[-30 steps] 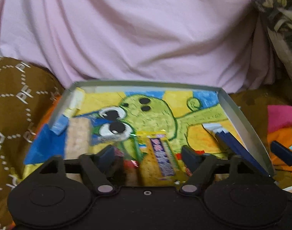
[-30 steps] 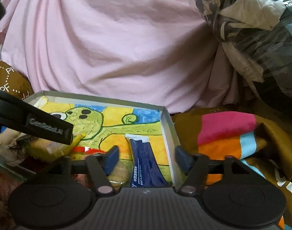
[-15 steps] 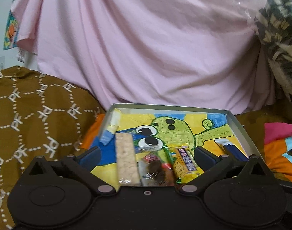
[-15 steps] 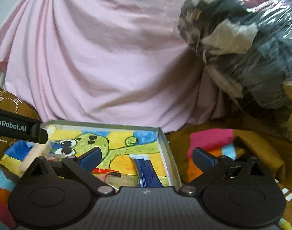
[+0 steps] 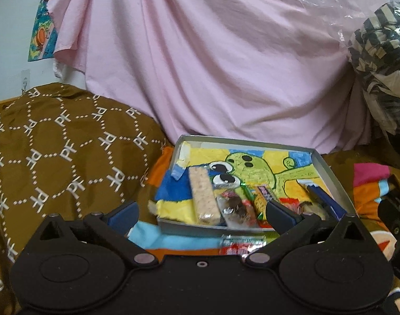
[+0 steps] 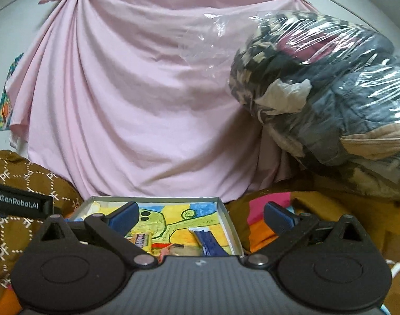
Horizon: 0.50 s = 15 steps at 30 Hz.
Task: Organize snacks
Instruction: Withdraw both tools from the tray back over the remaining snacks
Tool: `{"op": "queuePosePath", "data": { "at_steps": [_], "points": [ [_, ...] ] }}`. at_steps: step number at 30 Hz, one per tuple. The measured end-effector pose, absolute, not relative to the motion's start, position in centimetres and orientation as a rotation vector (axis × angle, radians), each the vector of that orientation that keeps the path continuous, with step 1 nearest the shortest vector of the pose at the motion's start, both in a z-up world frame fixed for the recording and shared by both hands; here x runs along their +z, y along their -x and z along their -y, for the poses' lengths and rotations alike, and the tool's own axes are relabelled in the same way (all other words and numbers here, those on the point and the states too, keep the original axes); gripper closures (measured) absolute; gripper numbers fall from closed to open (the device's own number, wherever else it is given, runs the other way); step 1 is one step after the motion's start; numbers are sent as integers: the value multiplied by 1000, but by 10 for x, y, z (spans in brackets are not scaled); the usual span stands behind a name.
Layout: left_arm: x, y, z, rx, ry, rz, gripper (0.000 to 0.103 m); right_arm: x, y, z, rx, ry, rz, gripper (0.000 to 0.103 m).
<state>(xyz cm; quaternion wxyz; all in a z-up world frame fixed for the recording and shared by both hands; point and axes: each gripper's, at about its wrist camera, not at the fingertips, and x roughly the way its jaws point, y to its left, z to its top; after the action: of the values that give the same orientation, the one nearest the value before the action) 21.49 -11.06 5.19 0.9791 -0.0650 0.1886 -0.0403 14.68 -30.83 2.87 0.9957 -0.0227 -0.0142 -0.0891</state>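
Both grippers, left gripper and right gripper, have backed off the tray, jaws wide and empty; next, probably, the red-wrapped snack just ahead of the left.

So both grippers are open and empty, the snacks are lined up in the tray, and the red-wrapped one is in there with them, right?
Not quite: the red-wrapped snack lies outside the tray, on the cloth just in front of its near wall, as the left wrist view shows. The rest holds: the left gripper and right gripper are open and empty, and the other snacks lie in the tray.
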Motion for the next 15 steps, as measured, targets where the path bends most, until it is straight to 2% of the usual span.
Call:
{"op": "queuePosePath", "data": {
  "at_steps": [10, 15],
  "points": [
    [36, -176, 85, -90, 109, -421, 1, 22, -108, 291, -155, 49, -51, 0],
    [19, -159, 72, -84, 111, -445, 1, 12, -95, 282, -153, 25, -162, 0]
  ]
}}
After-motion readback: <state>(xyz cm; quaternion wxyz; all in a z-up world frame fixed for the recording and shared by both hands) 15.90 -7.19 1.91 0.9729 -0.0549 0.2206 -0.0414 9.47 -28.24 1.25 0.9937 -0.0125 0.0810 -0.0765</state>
